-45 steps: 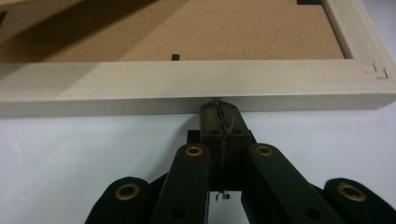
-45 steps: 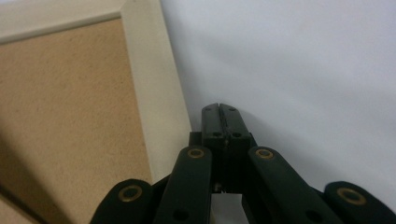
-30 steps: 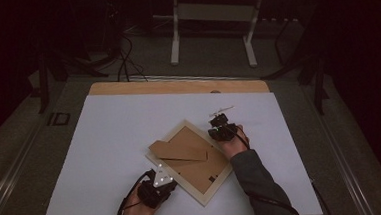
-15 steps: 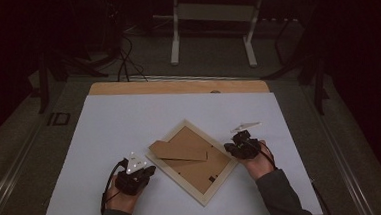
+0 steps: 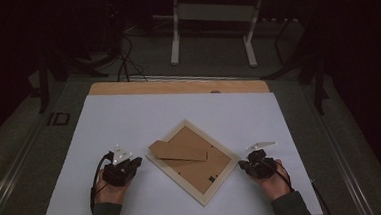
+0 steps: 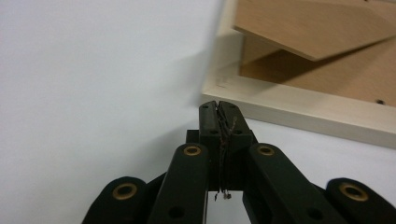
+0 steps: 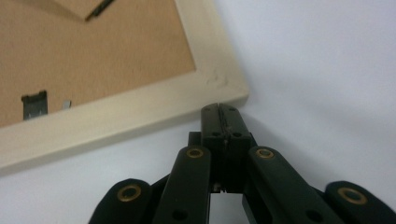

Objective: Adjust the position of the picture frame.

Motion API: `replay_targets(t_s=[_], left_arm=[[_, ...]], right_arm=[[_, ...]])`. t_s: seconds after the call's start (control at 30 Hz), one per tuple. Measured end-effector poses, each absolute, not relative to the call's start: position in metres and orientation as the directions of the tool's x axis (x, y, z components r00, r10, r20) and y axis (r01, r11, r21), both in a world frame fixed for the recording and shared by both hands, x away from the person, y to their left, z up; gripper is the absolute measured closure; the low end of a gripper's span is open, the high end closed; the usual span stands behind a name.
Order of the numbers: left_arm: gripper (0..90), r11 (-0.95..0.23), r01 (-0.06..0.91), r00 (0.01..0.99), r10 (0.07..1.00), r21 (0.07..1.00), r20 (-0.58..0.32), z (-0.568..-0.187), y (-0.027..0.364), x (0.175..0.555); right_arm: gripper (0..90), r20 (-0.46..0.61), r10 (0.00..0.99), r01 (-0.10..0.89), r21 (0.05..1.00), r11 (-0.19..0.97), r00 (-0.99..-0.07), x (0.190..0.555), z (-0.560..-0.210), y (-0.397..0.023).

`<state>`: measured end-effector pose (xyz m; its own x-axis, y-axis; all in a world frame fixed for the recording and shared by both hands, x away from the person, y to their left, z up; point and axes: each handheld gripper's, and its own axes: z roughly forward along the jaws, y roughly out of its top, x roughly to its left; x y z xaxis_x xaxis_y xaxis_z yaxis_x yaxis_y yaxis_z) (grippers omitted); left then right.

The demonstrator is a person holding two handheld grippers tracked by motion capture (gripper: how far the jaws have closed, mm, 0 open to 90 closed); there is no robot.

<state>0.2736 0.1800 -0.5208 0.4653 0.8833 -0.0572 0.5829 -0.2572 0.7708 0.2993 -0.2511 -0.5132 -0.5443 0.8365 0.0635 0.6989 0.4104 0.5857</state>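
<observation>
Two tongs: both closed and empty, each held beside the frame without touching it.
Left tongs (image 5: pixel 134 162): near the bench's front-left corner, jaws pressed together, tips just short of the frame's left corner; in the left gripper view (image 6: pixel 218 107) nothing lies between them but a bit of thread or wire along the seam.
Right tongs (image 5: pixel 242 164): near the bench's front-right corner, jaws likewise shut, tips just off the frame's right corner, as the right gripper view (image 7: pixel 220 109) shows.
Frame (image 5: pixel 175 173): pale wood, lying face down and turned like a diamond, a little toward the front edge from the bench's middle.
Backing (image 5: pixel 202 162): brown board seated in the frame, a small dark clip near its lower right side.
Stand (image 5: pixel 178 150): the easel flap is lifted a little off the backing at the frame's left part.
Bench (image 5: pixel 129 116): white sheet over a wooden top.
Done so far: by the look of it, the frame is laid face down and the back is exposed.
Left to do: likely the clips and backing, since the board sits in place; neither tongs hold anything yet.
</observation>
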Motion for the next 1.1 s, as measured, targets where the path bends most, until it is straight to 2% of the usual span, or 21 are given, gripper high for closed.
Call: replay_targets(t_s=[0.43,0.67,0.77,1.07,1.1], left_arm=[[89.4,-0.244,0.607,0.452,0.889,0.756,-0.076,-0.526,0.178,0.285],[89.5,-0.183,0.640,0.408,0.904,0.746,-0.128,-0.533,0.179,0.301],[89.4,-0.216,0.646,0.412,0.906,0.733,-0.096,-0.532,0.176,0.307],[89.5,-0.222,0.630,0.433,0.896,0.744,-0.099,-0.532,0.167,0.324],[89.8,-0.244,0.638,0.433,0.898,0.730,-0.078,-0.535,0.164,0.325]], right_arm=[[90.0,0.085,0.837,0.720,0.561,0.408,-0.541,0.300,-0.519,-0.247],[90.0,0.103,0.820,0.720,0.548,0.426,-0.563,0.295,-0.518,-0.242],[90.0,0.100,0.809,0.714,0.542,0.443,-0.578,0.292,-0.518,-0.239],[90.0,0.125,0.806,0.720,0.543,0.432,-0.578,0.293,-0.518,-0.240],[90.0,0.126,0.808,0.722,0.542,0.430,-0.576,0.294,-0.518,-0.240]])
